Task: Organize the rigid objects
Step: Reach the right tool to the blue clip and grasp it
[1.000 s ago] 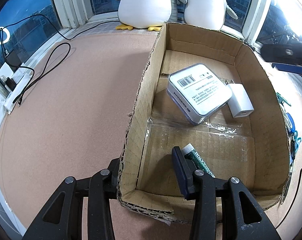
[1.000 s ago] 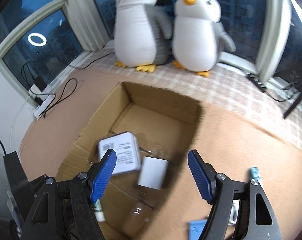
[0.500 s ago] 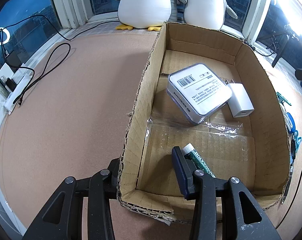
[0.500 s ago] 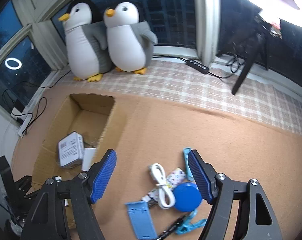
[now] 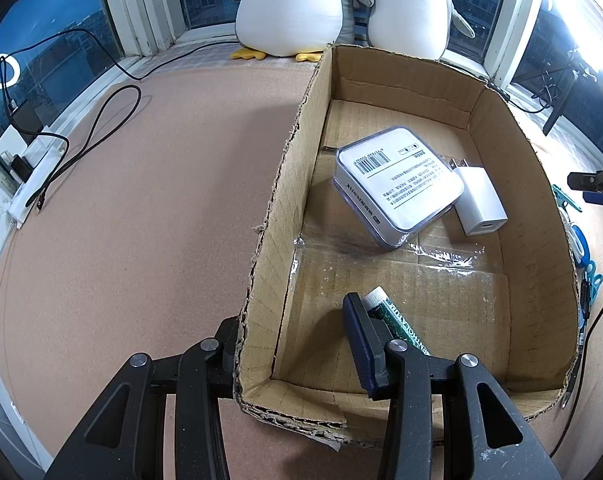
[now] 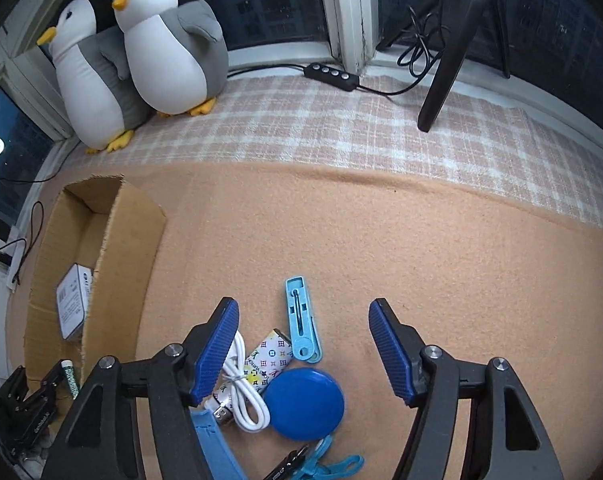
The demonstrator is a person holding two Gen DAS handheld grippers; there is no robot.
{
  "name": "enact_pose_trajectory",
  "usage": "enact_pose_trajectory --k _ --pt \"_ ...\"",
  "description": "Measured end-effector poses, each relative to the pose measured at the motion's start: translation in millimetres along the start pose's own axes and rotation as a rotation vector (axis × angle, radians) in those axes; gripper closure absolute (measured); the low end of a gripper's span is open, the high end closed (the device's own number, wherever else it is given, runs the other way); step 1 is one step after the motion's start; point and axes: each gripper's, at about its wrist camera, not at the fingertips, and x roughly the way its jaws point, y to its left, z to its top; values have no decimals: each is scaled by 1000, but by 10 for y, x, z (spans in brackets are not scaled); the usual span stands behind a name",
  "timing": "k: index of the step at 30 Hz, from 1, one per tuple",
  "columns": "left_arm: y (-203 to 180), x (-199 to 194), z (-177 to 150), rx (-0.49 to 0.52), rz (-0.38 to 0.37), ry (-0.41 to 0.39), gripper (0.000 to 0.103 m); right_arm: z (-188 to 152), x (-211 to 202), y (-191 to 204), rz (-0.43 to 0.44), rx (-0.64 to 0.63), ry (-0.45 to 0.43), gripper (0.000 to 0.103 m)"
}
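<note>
A cardboard box [image 5: 285, 208] holds a grey tin [image 5: 397, 184], a white charger [image 5: 481, 204] and a green tube [image 5: 397, 320]. My left gripper [image 5: 293, 332] straddles the box's near left wall, one finger outside and one inside; it looks open around the wall. My right gripper [image 6: 301, 344] is open and empty above a pile on the mat: a blue round disc [image 6: 305, 404], a light blue clip [image 6: 301, 324], a patterned lighter [image 6: 267, 356], a white cable [image 6: 241, 392] and a blue stand [image 6: 213, 440]. The box [image 6: 117, 264] also shows at the left in the right wrist view.
Two plush penguins [image 6: 141, 52] stand by the window. A power strip with cables [image 5: 33, 168] lies at the far left. A tripod leg [image 6: 445, 76] and a cable remote [image 6: 333, 74] rest on the checked cloth. A teal clip [image 6: 325, 464] lies near the front.
My right gripper has swung away from the box to the right and come down over the pile of small objects. My left gripper and the box have not moved.
</note>
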Motion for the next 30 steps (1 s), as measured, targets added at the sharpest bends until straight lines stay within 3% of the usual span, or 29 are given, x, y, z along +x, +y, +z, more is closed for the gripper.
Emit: enact_pose_trajectory --k 14,23,30 --pt "0 -1 1 0 0 -1 58 -21 400 -47 -56 -29 76 69" --pt "0 -2 5 0 0 0 58 18 335 -107 -82 -22 74 92" --pt "2 0 -1 -1 1 0 58 2 251 -218 -76 15 48 92"
